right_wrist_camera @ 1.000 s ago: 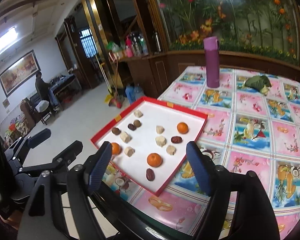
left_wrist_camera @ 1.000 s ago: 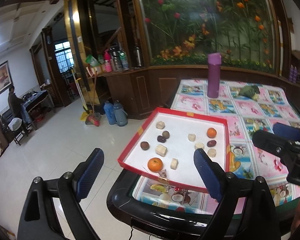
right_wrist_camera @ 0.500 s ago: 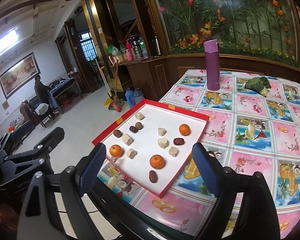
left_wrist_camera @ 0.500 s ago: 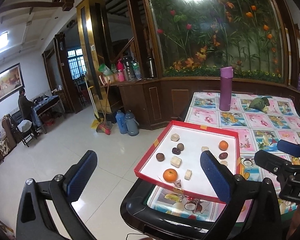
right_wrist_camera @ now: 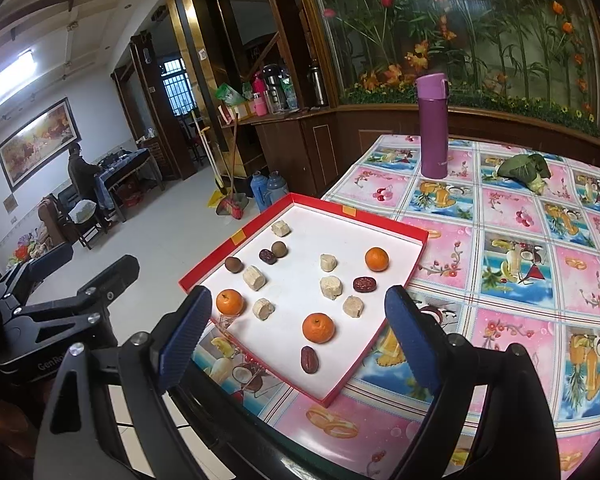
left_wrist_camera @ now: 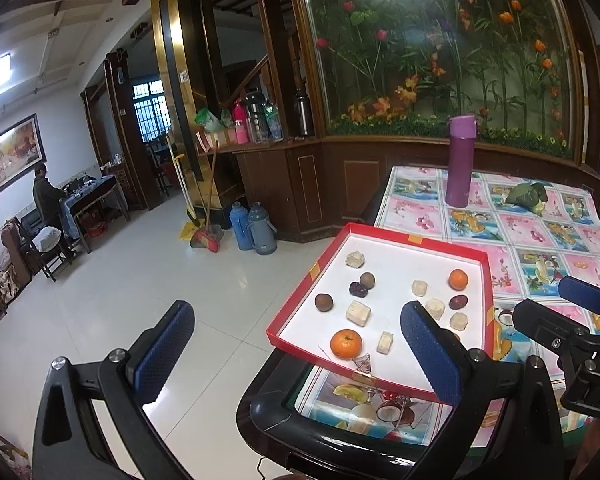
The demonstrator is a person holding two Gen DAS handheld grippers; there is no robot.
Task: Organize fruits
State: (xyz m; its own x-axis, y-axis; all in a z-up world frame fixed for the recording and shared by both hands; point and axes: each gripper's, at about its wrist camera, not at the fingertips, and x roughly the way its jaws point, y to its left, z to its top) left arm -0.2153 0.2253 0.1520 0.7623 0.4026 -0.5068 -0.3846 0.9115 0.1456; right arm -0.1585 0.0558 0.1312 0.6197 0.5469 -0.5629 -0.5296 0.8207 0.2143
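Tabletop's red tray (right_wrist_camera: 384, 229) is partly hidden behind both empty, wide-open grippers: left gripper (left_wrist_camera: 296, 344), right gripper (right_wrist_camera: 300, 336)

A shallow red tray (right_wrist_camera: 396, 309) with a white floor is lying at the bench (right_wrist_camera: 512, 312) corner, one corner overhanging the edge. Three oranges (right_wrist_camera: 318, 327) are sitting apart on it. Scattered between them are lying pale beige chunks (right_wrist_camera: 331, 287), two round brown fruits (right_wrist_camera: 234, 264) and three dark red dates (right_wrist_camera: 309, 359), one touching a brown fruit.

Only partial lettering reads: "GenRo" on the left hand-held gripper (right_wrist_camera: 66, 264), "DA" on the right hand-held gripper (left_wrist_camera: 572, 312).
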